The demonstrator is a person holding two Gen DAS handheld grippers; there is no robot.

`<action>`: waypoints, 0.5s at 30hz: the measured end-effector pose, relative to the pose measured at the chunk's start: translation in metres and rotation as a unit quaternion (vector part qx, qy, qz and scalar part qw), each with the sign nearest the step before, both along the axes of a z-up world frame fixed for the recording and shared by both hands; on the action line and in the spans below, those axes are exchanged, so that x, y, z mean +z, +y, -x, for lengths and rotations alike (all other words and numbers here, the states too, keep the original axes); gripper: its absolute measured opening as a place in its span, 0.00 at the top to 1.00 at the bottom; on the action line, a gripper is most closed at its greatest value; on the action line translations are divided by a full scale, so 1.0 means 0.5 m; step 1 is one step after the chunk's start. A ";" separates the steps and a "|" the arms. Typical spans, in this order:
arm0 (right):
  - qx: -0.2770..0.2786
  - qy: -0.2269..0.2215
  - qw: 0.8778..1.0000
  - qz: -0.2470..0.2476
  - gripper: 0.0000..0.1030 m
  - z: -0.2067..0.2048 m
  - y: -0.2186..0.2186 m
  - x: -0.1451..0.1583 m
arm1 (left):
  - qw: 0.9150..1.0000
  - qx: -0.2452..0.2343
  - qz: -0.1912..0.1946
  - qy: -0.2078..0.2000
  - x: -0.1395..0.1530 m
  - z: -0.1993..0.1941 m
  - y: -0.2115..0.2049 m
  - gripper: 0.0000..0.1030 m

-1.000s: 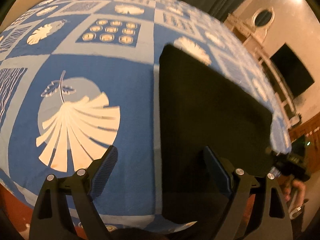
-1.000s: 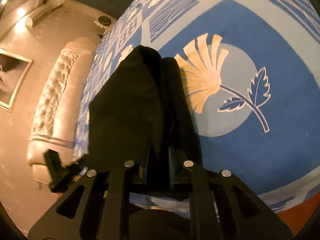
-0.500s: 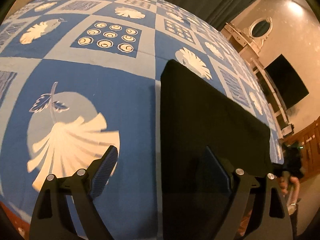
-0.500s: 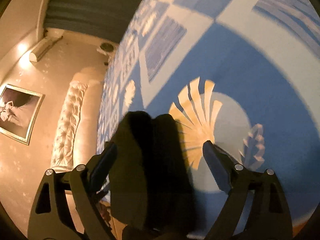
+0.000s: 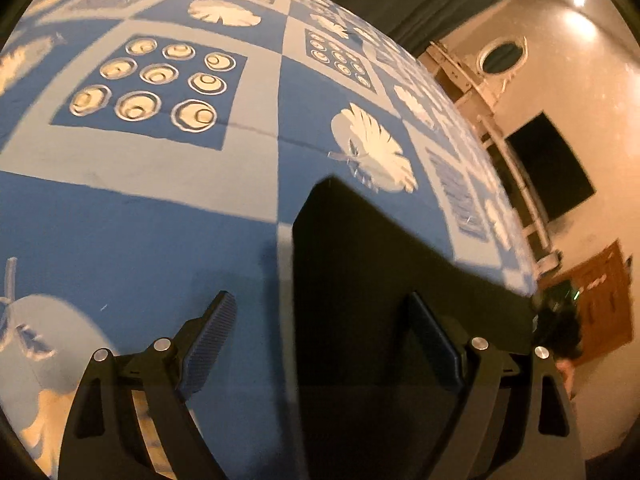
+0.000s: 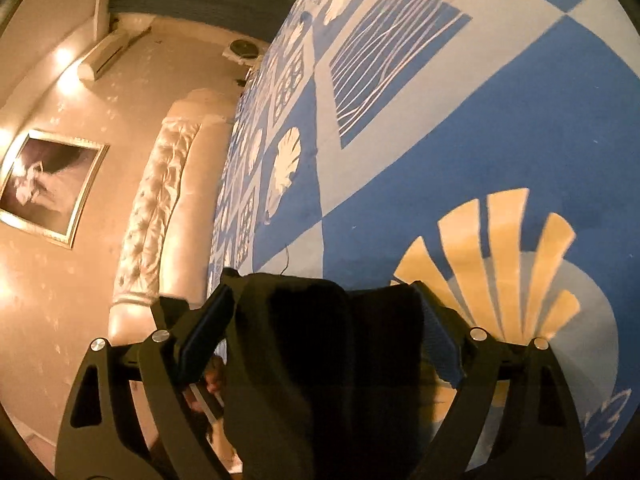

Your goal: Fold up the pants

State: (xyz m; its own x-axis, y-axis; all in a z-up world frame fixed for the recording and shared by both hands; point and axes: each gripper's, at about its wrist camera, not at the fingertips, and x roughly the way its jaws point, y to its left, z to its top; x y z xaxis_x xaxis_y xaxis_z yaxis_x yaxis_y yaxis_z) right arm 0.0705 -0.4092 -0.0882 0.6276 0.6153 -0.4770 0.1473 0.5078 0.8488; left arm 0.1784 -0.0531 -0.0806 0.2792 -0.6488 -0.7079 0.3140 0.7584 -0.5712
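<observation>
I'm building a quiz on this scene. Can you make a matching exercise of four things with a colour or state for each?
Things:
1. pants
2. bedspread
3. headboard
4. left gripper

Descriptions:
A. cream, tufted
B. black, folded flat
C. jaws apart
D. blue with pale shell prints

Pairs: 1-B, 2-D, 3-A, 4-C

Left wrist camera looks forward and down between its fingers across the blue patterned bedspread (image 5: 168, 216), close above the bed, facing the far edge and a wall with a dark screen (image 5: 548, 164). Right wrist camera sits low by the near edge, facing along the bed toward the tufted headboard (image 6: 160, 204). Both views share the folded black pants (image 5: 380, 280) (image 6: 320, 340) and the bedspread (image 6: 460, 128).
</observation>
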 end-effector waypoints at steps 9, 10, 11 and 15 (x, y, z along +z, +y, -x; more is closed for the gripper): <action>0.001 0.011 1.000 0.023 0.44 0.007 0.009 -0.007 | 0.998 -0.012 0.038 0.041 -0.009 -0.046 -0.053 0.52; -0.001 0.012 1.000 0.017 0.50 0.009 0.004 -0.013 | 0.999 -0.016 0.024 0.036 -0.010 -0.044 -0.057 0.57; -0.002 0.011 1.000 0.013 0.54 0.010 0.002 -0.017 | 0.999 -0.024 0.009 0.021 -0.007 -0.039 -0.063 0.59; -0.012 0.002 1.000 -0.004 0.65 0.013 0.003 -0.024 | 1.000 -0.029 0.001 0.007 0.002 -0.032 -0.062 0.70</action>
